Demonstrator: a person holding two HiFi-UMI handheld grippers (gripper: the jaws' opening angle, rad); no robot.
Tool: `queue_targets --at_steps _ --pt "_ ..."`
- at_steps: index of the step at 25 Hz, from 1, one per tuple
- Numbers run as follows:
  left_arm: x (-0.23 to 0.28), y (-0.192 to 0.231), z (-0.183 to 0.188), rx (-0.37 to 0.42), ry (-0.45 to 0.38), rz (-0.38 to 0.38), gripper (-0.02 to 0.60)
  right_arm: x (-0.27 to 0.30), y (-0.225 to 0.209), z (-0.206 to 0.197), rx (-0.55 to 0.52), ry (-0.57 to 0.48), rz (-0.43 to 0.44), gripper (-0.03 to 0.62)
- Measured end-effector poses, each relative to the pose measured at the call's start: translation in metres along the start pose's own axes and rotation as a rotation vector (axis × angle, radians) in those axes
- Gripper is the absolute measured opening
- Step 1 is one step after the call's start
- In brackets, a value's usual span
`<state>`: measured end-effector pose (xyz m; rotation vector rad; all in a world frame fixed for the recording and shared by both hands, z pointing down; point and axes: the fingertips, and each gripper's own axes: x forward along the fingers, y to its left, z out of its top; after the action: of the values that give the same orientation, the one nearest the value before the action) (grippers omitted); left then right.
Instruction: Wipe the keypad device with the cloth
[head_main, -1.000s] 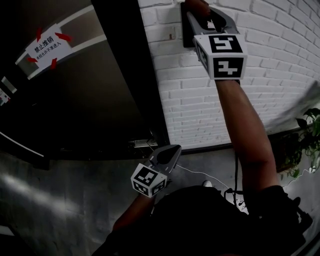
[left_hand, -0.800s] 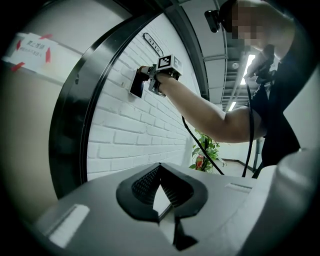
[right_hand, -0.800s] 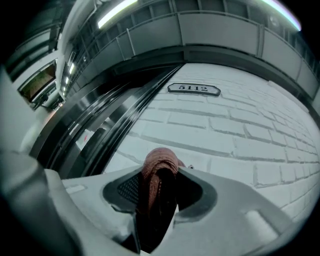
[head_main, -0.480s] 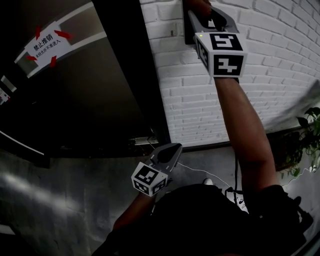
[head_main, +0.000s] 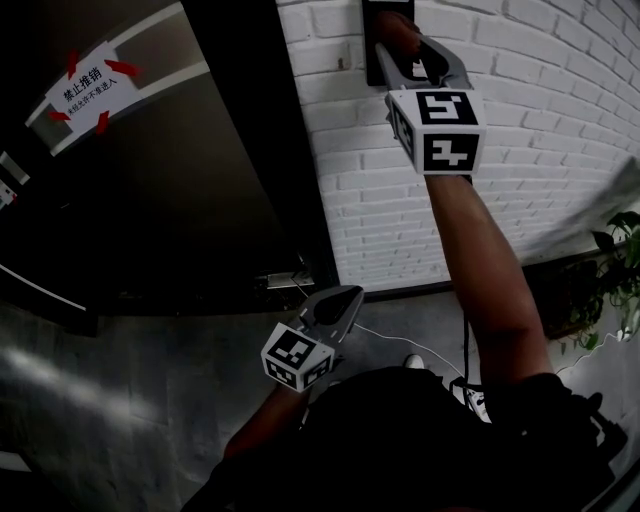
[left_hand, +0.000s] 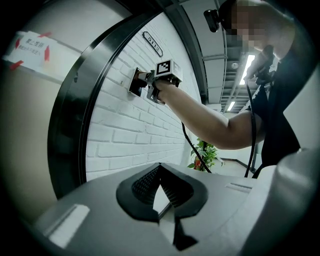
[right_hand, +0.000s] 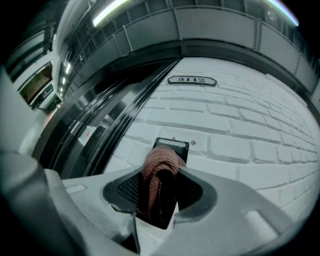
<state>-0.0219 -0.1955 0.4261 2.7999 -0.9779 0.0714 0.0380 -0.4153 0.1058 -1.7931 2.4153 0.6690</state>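
The right gripper (right_hand: 161, 182) clamps the reddish cloth (right_hand: 159, 161) against the keypad device (right_hand: 173, 144) on the brick wall (right_hand: 245, 145). The left gripper (left_hand: 161, 192) hangs well below the device, its jaws together on nothing.

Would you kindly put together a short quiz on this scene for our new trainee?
1. True or false: the cloth is clamped in the jaws of the right gripper.
2. The left gripper is: A) on the keypad device; B) hanging low, shut and empty; C) holding a second cloth.
3. Fill in: the keypad device sits on a white ___ wall.
Key: 1 true; 2 B; 3 brick.
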Motion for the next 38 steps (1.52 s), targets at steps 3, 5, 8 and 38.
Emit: queue_targets --at_steps 3,5,8,38 --pt "0.001 -0.004 0.001 -0.014 0.005 -0.01 0.016 -0.003 0.002 -0.01 0.004 0.015 0.004 0.141" --pt "0.001 -0.005 0.001 -0.016 0.007 -0.012 0.016 -0.005 0.004 -0.016 0.008 0.025 0.007 0.141" --pt "0.0 -0.002 0.0 -0.004 0.003 -0.003 0.017 -0.008 0.007 -0.025 0.013 0.04 0.012 0.141" --pt "-0.006 -0.004 -0.003 -0.022 0.014 -0.021 0.016 -0.032 0.035 -0.103 0.034 0.189 0.042 0.141"
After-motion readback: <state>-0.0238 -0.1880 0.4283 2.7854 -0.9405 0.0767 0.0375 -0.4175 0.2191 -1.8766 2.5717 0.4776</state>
